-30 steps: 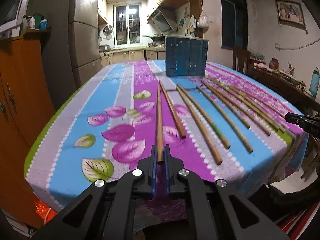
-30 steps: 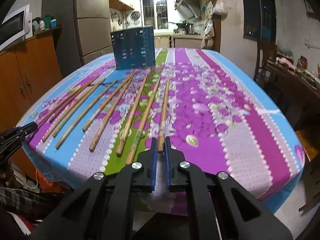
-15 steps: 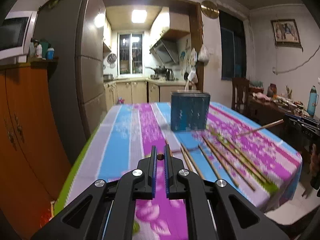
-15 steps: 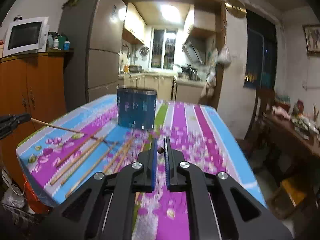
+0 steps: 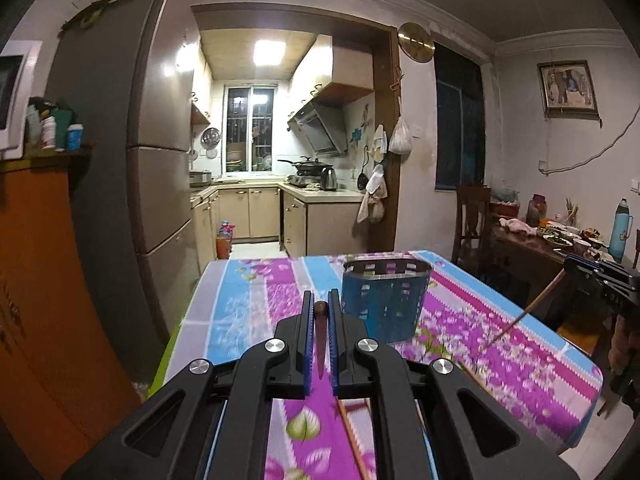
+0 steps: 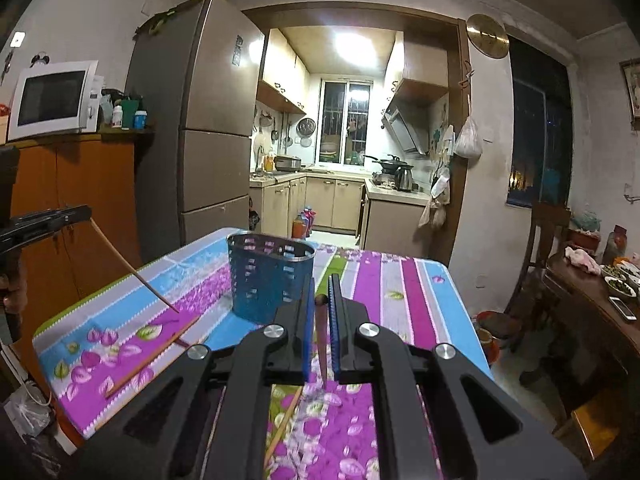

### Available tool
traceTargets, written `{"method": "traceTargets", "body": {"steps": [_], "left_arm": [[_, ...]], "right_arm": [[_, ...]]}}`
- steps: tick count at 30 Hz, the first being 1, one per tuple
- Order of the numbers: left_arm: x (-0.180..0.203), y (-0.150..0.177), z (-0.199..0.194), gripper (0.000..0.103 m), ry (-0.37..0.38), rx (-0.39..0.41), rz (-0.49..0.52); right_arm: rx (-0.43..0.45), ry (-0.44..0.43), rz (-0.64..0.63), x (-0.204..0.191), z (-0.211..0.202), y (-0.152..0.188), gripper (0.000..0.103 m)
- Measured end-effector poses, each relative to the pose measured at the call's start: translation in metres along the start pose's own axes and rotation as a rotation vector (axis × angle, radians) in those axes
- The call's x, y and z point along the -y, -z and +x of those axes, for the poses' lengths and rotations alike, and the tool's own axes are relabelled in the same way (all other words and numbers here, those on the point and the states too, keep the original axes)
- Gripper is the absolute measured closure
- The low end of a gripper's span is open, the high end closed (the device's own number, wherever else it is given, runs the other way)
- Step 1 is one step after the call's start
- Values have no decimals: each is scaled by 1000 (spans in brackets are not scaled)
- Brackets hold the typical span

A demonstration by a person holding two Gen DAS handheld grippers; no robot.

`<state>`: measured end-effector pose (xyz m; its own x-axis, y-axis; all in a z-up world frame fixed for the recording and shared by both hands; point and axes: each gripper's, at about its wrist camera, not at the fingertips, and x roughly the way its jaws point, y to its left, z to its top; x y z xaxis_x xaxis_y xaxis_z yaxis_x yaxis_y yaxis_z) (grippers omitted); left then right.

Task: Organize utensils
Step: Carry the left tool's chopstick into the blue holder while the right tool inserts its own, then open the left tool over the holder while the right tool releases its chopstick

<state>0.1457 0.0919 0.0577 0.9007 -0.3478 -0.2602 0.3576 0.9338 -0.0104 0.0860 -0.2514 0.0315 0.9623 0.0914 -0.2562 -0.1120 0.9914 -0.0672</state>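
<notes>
My left gripper [image 5: 319,306] is shut on a wooden chopstick [image 5: 320,336], held up above the flowered table; it shows at the left of the right wrist view [image 6: 132,270], slanting down. My right gripper [image 6: 320,292] is shut on another chopstick [image 6: 321,340], which shows at the right of the left wrist view [image 5: 524,314]. A blue perforated utensil holder [image 5: 385,300] stands upright just ahead, also in the right wrist view [image 6: 270,278]. More chopsticks [image 6: 154,354] lie on the cloth below.
The table [image 6: 420,292] has its edges close at left and right. A tall fridge [image 5: 136,160] and an orange cabinet [image 6: 76,200] stand at the left. A chair [image 5: 472,216] and a cluttered side table [image 6: 592,284] are at the right.
Both grippers have lifted their chopsticks off the table and risen, tilting up and moving closer to the blue holder. The row of chopsticks has dropped below the views.
</notes>
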Motion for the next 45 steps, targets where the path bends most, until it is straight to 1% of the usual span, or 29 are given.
{"method": "traceTargets", "body": {"steps": [4, 8, 14, 17, 21, 22, 25, 28, 30, 32, 33, 35, 38, 43, 45], "left_arm": [[-1, -18, 18, 95, 27, 1, -11], [2, -35, 27, 95, 46, 9, -24], [20, -63, 29, 95, 61, 25, 17], [27, -87, 25, 95, 65, 46, 38], [33, -131, 25, 95, 104, 93, 28], [37, -146, 30, 95, 109, 107, 31], [45, -168, 49, 95, 135, 110, 32], [55, -179, 80, 95, 133, 91, 58], [58, -176, 103, 95, 129, 68, 71], [57, -167, 130, 95, 143, 22, 59], [58, -160, 145, 95, 142, -7, 55], [56, -147, 164, 95, 148, -47, 48], [54, -121, 190, 95, 160, -113, 39], [46, -84, 218, 95, 171, -180, 12], [44, -72, 223, 95, 162, -178, 8]], "right_arm": [[-4, -20, 9, 8, 14, -17, 98], [-6, -44, 19, 12, 24, -29, 98], [14, -65, -3, 4, 28, -49, 98], [58, -77, -22, 1, 22, -72, 98], [142, -97, -28, -1, 21, -117, 98], [162, -107, -22, -1, 25, -130, 98], [210, -106, -16, -1, 36, -156, 98], [234, -110, 2, -1, 59, -171, 98], [236, -115, 20, 1, 76, -175, 98], [228, -121, 55, 5, 97, -172, 98], [220, -126, 71, 7, 107, -169, 98], [194, -138, 112, 11, 126, -159, 98], [150, -148, 141, 9, 150, -144, 98], [66, -160, 180, -1, 188, -109, 97], [38, -152, 188, -4, 197, -98, 97]]}}
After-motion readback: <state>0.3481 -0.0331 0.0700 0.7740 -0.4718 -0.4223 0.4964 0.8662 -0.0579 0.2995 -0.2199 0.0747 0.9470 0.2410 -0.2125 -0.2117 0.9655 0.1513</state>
